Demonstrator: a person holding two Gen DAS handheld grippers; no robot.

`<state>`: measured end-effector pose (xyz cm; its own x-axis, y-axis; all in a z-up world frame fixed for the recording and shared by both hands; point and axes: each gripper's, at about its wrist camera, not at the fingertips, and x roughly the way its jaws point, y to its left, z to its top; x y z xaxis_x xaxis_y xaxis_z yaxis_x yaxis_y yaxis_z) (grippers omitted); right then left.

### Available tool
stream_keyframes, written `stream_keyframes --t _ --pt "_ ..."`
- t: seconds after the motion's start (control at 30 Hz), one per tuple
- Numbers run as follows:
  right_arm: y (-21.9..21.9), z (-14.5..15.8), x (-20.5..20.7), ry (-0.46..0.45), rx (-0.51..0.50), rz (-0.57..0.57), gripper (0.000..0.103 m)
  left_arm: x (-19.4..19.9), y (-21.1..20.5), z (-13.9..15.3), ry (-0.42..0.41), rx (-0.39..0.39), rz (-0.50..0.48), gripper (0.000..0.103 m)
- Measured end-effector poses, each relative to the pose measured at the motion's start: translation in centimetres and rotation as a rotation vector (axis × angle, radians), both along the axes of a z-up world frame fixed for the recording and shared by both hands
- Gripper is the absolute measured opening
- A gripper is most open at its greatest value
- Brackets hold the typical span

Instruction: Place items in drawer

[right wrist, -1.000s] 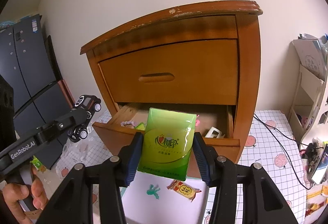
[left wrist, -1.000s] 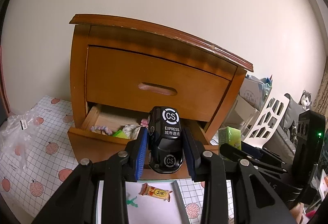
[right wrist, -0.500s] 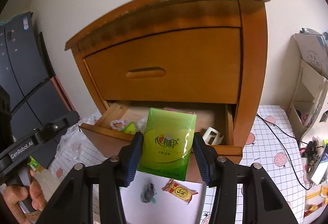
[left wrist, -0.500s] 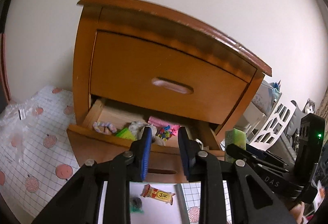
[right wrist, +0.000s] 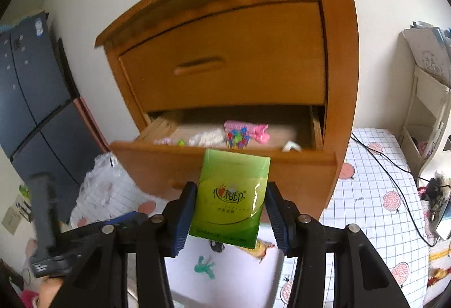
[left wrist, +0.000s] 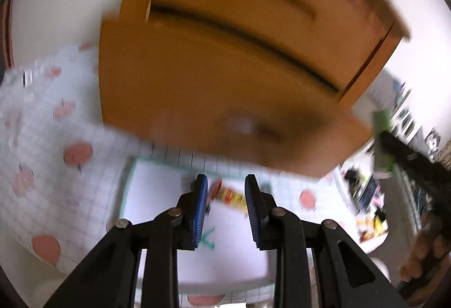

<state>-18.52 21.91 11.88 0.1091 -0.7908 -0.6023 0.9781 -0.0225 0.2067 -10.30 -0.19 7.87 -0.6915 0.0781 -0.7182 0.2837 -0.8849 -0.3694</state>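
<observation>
The wooden cabinet's lower drawer [right wrist: 225, 164] stands pulled out, with pink, white and coloured small items inside. My right gripper [right wrist: 231, 189] is shut on a green tissue pack [right wrist: 231, 201], held upright just in front of the drawer front. In the blurred left wrist view my left gripper [left wrist: 225, 189] points down at a white tray [left wrist: 157, 195]; its jaws are opening with nothing between them. Below them lies a yellow-red snack packet [left wrist: 229, 195]. A small dark thing [right wrist: 217, 246] sits on the tray beside a green figure [right wrist: 204, 265].
A checked cloth with red fruit prints [right wrist: 375, 195] covers the surface around the cabinet. A clear plastic bag [right wrist: 104, 184] lies at the left, a black cable [right wrist: 394, 181] and a white shelf [right wrist: 425, 116] at the right. A dark cupboard [right wrist: 31, 88] stands far left.
My left gripper let go of the black toy car and dropped steeply toward the tray, tilting down. My right gripper sank a little with the green pack.
</observation>
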Motion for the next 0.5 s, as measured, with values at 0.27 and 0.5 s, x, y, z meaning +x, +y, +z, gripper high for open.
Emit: stream_keyframes --t 0.27,0.5 --pt "0.5 -7.1 -1.1 -0.067 0.155 -0.034 0.052 -2.2 2.8 -11.8 -0.358 0.034 -0.048 0.049" --pt "0.5 -10.0 -1.6 -0.101 0.208 -0.045 0.052 -2.7 1.9 -15.7 -0.457 0.049 0.009 0.063"
